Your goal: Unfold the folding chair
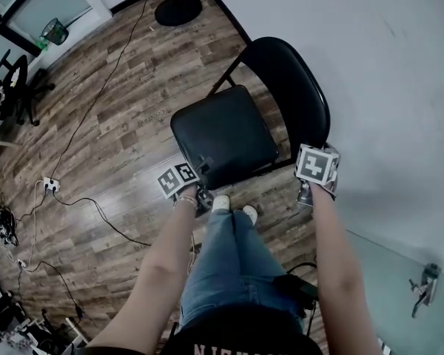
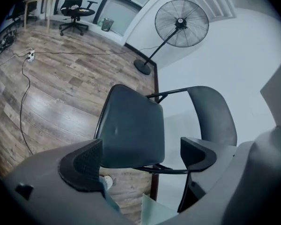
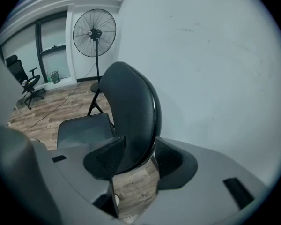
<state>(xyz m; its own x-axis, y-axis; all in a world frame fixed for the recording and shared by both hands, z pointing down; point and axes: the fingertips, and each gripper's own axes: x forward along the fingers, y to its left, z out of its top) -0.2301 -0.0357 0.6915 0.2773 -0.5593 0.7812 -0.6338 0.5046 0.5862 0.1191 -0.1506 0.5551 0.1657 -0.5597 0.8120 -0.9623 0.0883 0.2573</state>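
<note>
The black folding chair stands beside the white wall with its seat [image 1: 223,135] folded down flat and its backrest [image 1: 296,87] upright. My left gripper [image 2: 140,158] hangs open above the seat's near edge, its marker cube [image 1: 176,178] by the seat's front left corner; nothing is between its jaws. My right gripper [image 3: 139,156] is at the backrest's near end, and the curved backrest [image 3: 129,111] runs between its pads, which close against both faces. In the left gripper view the seat [image 2: 131,130] lies a little beyond the jaws.
A standing fan [image 2: 181,23] is behind the chair, its round base [image 1: 177,9] on the wooden floor. The wall [image 1: 392,65] runs close along the right. Cables and a power strip [image 1: 50,186] lie at the left. An office chair [image 1: 15,80] stands far left. The person's shoes [image 1: 233,209] touch the chair's front.
</note>
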